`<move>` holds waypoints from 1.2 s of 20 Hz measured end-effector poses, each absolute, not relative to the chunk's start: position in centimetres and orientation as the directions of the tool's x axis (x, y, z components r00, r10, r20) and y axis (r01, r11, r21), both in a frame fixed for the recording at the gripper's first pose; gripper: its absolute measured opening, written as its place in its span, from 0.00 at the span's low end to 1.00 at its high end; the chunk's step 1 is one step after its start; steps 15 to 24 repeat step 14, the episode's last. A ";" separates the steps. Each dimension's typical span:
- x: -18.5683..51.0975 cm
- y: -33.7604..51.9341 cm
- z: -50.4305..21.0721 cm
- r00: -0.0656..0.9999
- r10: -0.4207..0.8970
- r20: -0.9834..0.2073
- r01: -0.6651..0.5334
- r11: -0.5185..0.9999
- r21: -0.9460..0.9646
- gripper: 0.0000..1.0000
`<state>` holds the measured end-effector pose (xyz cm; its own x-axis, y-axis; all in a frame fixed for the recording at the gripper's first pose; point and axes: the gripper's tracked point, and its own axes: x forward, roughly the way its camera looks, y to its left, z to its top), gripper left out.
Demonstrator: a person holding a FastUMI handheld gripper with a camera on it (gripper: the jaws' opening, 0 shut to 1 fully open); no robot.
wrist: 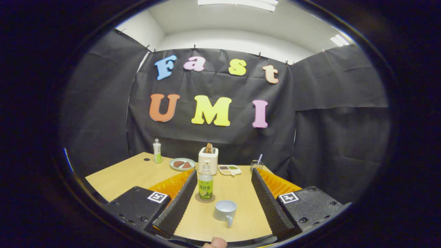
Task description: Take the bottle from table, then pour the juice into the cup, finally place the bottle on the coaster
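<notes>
A clear juice bottle (206, 184) with a green label and white cap stands upright on a round brown coaster (204, 197) on the wooden table (131, 172). A pale blue cup (225, 210) with its handle toward me sits just right of the coaster and nearer to me. Both lie between my fingers, the bottle close to the left finger (181, 199). My gripper (224, 174) is open, wide apart, touching neither the bottle nor the cup.
Beyond the bottle stands a white toaster (208, 159) with toast in it. A plate (182, 164) with brown food, a second small bottle (157, 151), a divided snack dish (229, 169) and a glass (256, 165) with a straw line the table's far side. A fingertip (215, 243) shows below.
</notes>
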<state>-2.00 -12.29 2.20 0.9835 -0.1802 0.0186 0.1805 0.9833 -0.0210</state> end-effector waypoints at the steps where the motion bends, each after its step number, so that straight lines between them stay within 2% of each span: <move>1: -2.5 -12.2 2.3 0.983 -0.180 0.028 0.181 0.983 -0.024 1.00; 7: -4.5 -12.3 2.1 0.984 -0.177 0.032 0.178 0.984 -0.005 1.00; 24: -4.5 -12.6 0.8 0.987 -0.162 0.000 0.162 0.986 0.040 1.00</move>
